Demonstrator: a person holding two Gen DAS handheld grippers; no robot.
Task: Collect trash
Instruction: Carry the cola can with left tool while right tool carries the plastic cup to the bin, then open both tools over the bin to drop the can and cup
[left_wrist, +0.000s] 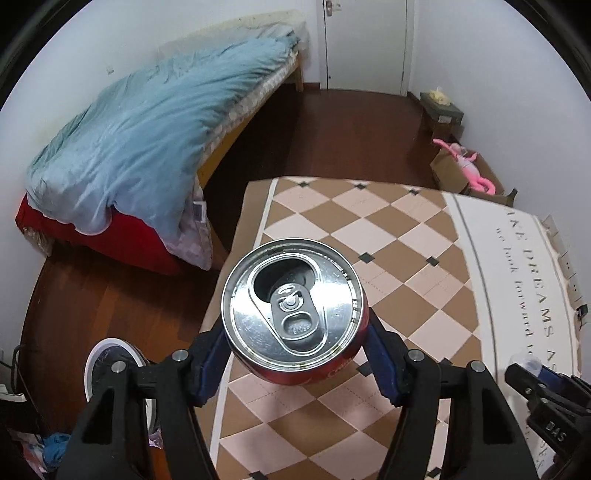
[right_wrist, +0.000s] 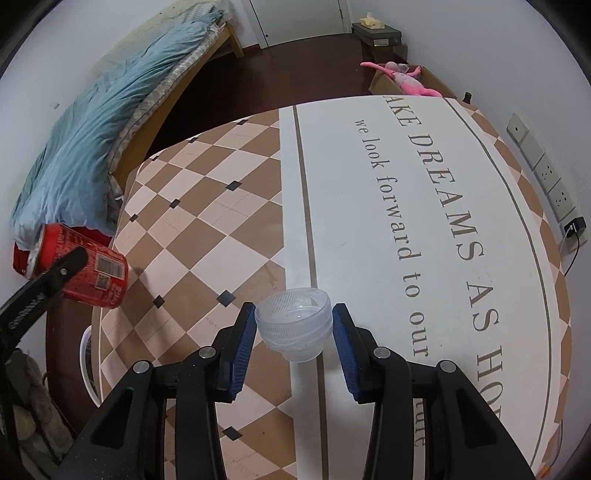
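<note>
Partly, the left gripper (left_wrist: 295, 354) hides the can (left_wrist: 293, 308).

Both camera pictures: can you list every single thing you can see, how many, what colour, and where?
Opened red aluminium drink can: 1, red with silver top, held in left gripper above table edge.
Clear ribbed plastic cup: 1, see-through, held in right gripper over table.
Checkered tablecloth with printed words: 1, brown, cream and white, covering table.
Rumpled blue duvet: 1, light blue, on bed by the wall.
Pink plush toy: 1, pink, in cardboard box on floor.
White round bin: 1, white, on floor beside table.
Wall sockets: a row, grey, on the wall beside the table.
Left gripper: 1, black, blue pads.
Right gripper: 1, black, blue pads.
</note>
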